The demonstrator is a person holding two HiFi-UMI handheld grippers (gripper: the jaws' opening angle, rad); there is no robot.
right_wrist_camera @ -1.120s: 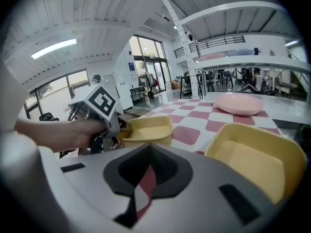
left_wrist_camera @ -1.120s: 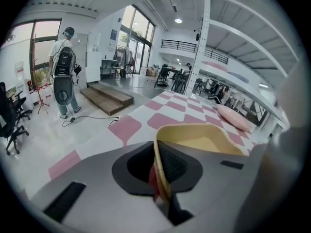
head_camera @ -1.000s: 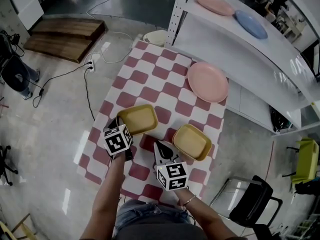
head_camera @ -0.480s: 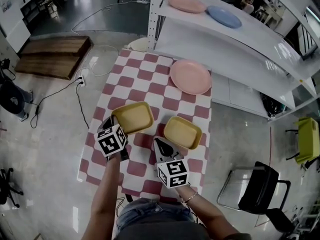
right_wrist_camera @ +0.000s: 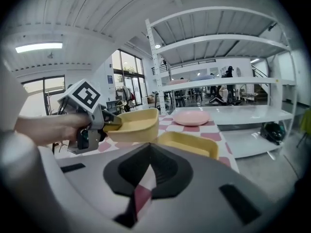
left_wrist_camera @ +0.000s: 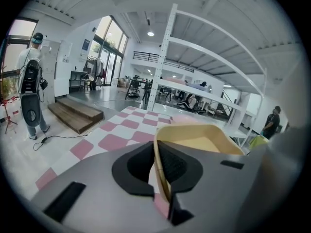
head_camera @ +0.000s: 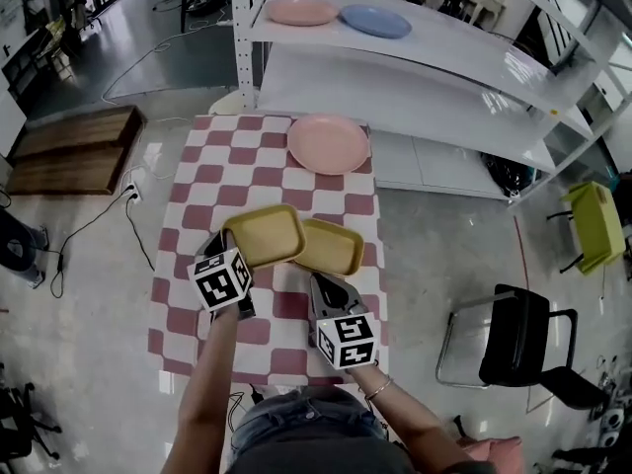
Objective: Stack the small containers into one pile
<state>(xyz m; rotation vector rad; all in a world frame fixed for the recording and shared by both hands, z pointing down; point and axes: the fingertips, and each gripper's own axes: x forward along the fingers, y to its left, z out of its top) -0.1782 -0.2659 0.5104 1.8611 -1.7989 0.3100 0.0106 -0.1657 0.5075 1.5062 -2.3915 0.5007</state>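
The pile is not made yet. The left tool [head_camera: 219, 246] is clamped on the near-left rim of one yellow container [head_camera: 267, 235] and holds it lifted off the checkered tabletop [head_camera: 211, 176]. In the head view its right edge overlaps the left edge of the second yellow container [head_camera: 334, 248], which sits on the tabletop just to the right. What is left, I judge, is to bring the lifted one squarely over the other and lower it in.

The left forearm reaches in from the near edge, with its tool pointing far. The right tool [head_camera: 322, 287] sits near the second container's near side, jaws together with nothing between them, pointing far.
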